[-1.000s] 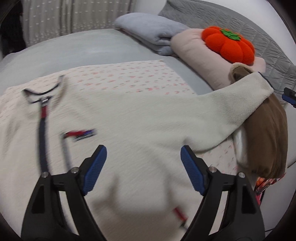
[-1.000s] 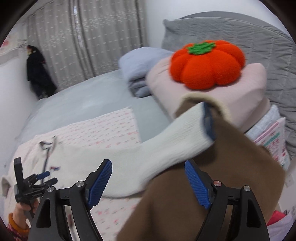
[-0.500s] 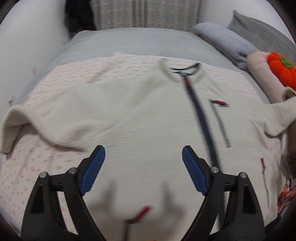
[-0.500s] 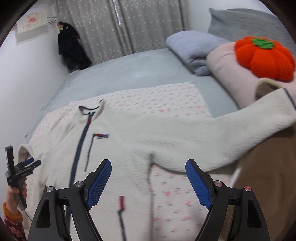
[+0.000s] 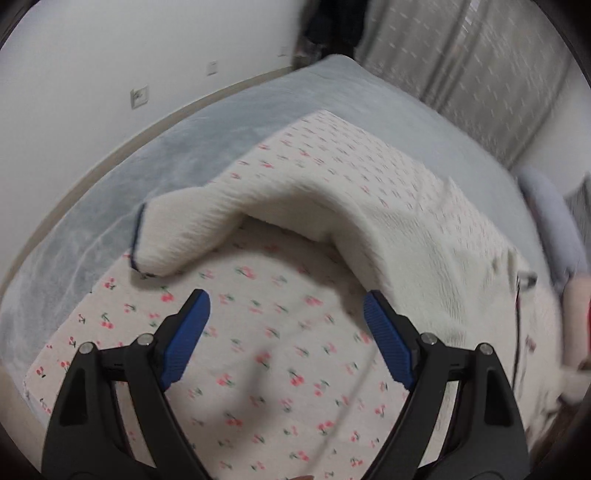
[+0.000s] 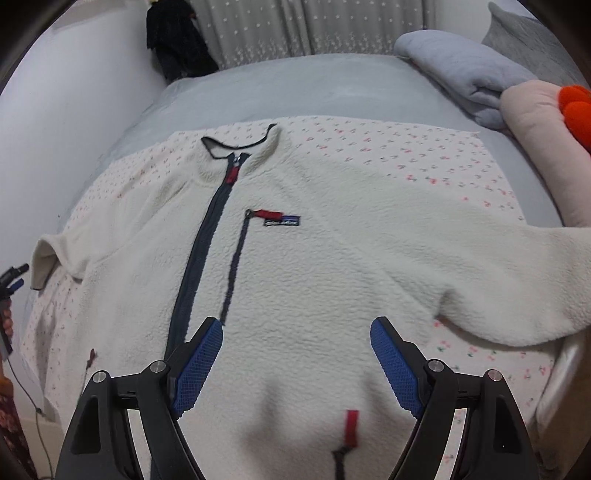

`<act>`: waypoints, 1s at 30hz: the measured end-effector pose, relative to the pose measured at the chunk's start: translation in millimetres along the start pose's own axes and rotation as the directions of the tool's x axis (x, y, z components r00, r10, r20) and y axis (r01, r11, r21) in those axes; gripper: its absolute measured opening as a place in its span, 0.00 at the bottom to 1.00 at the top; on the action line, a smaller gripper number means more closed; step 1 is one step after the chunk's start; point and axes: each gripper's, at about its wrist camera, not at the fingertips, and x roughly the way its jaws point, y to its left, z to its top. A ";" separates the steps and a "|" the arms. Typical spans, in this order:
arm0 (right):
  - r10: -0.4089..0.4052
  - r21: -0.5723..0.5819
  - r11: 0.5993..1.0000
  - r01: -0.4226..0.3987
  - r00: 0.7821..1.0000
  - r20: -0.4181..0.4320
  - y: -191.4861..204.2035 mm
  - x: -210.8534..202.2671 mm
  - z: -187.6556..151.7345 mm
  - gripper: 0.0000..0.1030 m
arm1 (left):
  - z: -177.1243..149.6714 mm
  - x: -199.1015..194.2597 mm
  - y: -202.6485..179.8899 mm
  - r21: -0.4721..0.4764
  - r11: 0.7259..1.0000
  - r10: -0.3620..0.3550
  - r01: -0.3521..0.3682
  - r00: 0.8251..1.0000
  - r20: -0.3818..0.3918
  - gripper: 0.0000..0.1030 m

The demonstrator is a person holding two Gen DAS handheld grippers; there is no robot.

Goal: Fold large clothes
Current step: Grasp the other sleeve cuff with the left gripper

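A cream fleece jacket (image 6: 314,266) with a dark zip lies face up and spread flat on a cherry-print sheet (image 6: 424,155) on the bed. My right gripper (image 6: 297,328) is open and empty, hovering over the jacket's lower front. In the left wrist view, the jacket's sleeve (image 5: 207,225) with a dark-trimmed cuff bends over the sheet (image 5: 266,350). My left gripper (image 5: 284,306) is open and empty just in front of that cuff, above bare sheet. The left gripper also shows at the far left of the right wrist view (image 6: 11,280).
A grey bedspread (image 6: 295,88) lies under the sheet. A folded grey blanket (image 6: 461,70), a pink pillow (image 6: 539,125) and an orange pumpkin cushion (image 6: 576,110) sit at the right. A white wall (image 5: 110,55) runs along the bed's left side. Curtains (image 6: 314,26) hang behind.
My left gripper has swung left from over the jacket's body to the left sleeve cuff. My right gripper has swung left from the right sleeve to over the jacket's front. Both stay open.
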 end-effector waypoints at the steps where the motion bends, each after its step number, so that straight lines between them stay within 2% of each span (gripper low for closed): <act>1: 0.004 -0.003 1.000 -0.004 1.000 -0.005 5.7 5.0 1.6 0.82 | 4.9 2.7 11.5 -0.040 0.999 -0.006 0.006 1.000 0.001 0.83; 4: 0.023 -0.016 1.000 -0.024 1.000 -0.014 27.6 21.5 4.6 0.82 | 15.6 18.4 41.2 -0.168 0.985 -0.039 0.037 0.999 -0.013 0.83; 8: 0.062 -0.040 0.997 -0.064 0.998 -0.032 57.4 44.0 1.1 0.82 | 15.6 53.5 69.9 -0.345 0.934 -0.124 0.092 0.990 -0.073 0.83; 11: 0.079 -0.062 0.995 -0.083 0.995 -0.069 78.0 64.5 -5.4 0.82 | 15.6 75.2 86.4 -0.467 0.871 -0.206 0.154 0.977 -0.062 0.83; 13: 0.080 -0.079 0.993 -0.088 0.992 -0.099 90.2 76.1 -11.4 0.82 | 19.8 85.5 100.2 -0.546 0.815 -0.249 0.195 0.968 -0.024 0.83; 15: 0.080 -0.104 0.990 -0.093 0.989 -0.125 103.2 86.0 -18.8 0.82 | 22.4 92.3 112.2 -0.622 0.744 -0.293 0.246 0.956 0.027 0.83; 17: 0.077 -0.130 0.987 -0.096 0.986 -0.145 113.6 92.1 -25.3 0.82 | 21.5 96.3 123.4 -0.686 0.669 -0.318 0.285 0.945 0.083 0.83; 20: 0.077 -0.160 0.982 -0.103 0.984 -0.163 125.6 99.6 -32.4 0.82 | 20.7 98.7 133.7 -0.739 0.608 -0.307 0.290 0.944 0.118 0.83; 24: 0.071 -0.184 0.977 -0.104 0.981 -0.178 138.6 108.2 -38.0 0.82 | 23.7 90.6 135.9 -0.751 0.608 -0.235 0.257 0.962 0.139 0.82; 25: 0.069 -0.188 0.977 -0.103 0.981 -0.179 141.0 109.3 -38.3 0.82 | 25.6 89.3 134.0 -0.745 0.622 -0.217 0.241 0.967 0.131 0.75; 26: 0.068 -0.194 0.976 -0.103 0.982 -0.179 143.7 110.1 -38.2 0.82 | 28.2 89.4 131.3 -0.738 0.639 -0.197 0.218 0.973 0.117 0.67; 28: 0.077 -0.195 0.974 -0.112 0.981 -0.177 147.7 109.5 -37.3 0.82 | 35.3 88.0 124.1 -0.693 0.704 -0.146 0.156 0.987 0.074 0.11; 29: 0.085 -0.193 0.974 -0.119 0.981 -0.176 149.3 108.8 -36.1 0.82 | 38.9 84.6 119.4 -0.655 0.741 -0.139 0.151 0.988 0.070 0.11; 30: 0.092 -0.191 0.974 -0.125 0.980 -0.175 151.5 108.2 -35.1 0.82 | 43.3 72.1 112.1 -0.597 0.784 -0.125 0.172 0.985 0.120 0.11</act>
